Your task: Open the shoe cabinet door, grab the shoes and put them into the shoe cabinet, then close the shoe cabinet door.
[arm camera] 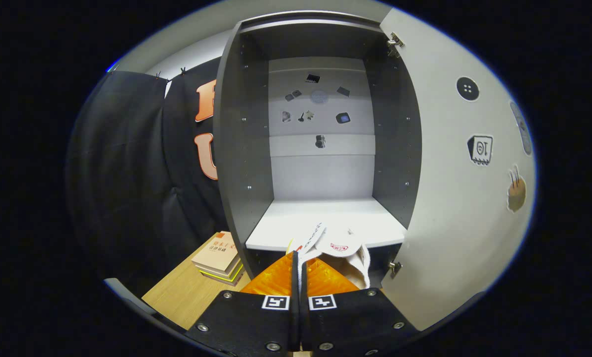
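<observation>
The shoe cabinet (241, 148) stands straight ahead with its door (454, 188) swung wide open to the right. Its white shelf (286, 223) is bare at the back and sides. My gripper (298, 260) is shut on a pair of white slippers (343, 248) with a red mark on top. The slippers hang from the fingertips at the shelf's front edge, their toes just over the lip. The fingers (276, 280) are pressed close together on the slippers' thin edge.
A small stack of books (219, 258) lies on the wooden table (186, 297) left of the cabinet's base. Black cloth hangs behind on the left. Stickers dot the cabinet's back panel (320, 168) and the inside of the door. Hinges sit at the door's top and bottom.
</observation>
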The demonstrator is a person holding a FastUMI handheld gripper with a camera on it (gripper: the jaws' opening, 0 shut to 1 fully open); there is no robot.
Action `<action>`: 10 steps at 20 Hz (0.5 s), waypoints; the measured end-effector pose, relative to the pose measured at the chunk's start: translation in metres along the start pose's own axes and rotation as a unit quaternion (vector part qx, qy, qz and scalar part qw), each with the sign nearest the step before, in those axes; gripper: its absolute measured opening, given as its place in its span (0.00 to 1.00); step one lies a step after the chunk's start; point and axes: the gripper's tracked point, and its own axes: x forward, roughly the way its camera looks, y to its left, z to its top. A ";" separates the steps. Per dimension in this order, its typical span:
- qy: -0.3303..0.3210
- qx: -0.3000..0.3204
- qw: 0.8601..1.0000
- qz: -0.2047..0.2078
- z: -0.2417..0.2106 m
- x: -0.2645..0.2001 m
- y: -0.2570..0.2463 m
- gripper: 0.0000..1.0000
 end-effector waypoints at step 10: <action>0.025 -0.033 0.999 -0.003 0.027 0.164 -0.027 0.00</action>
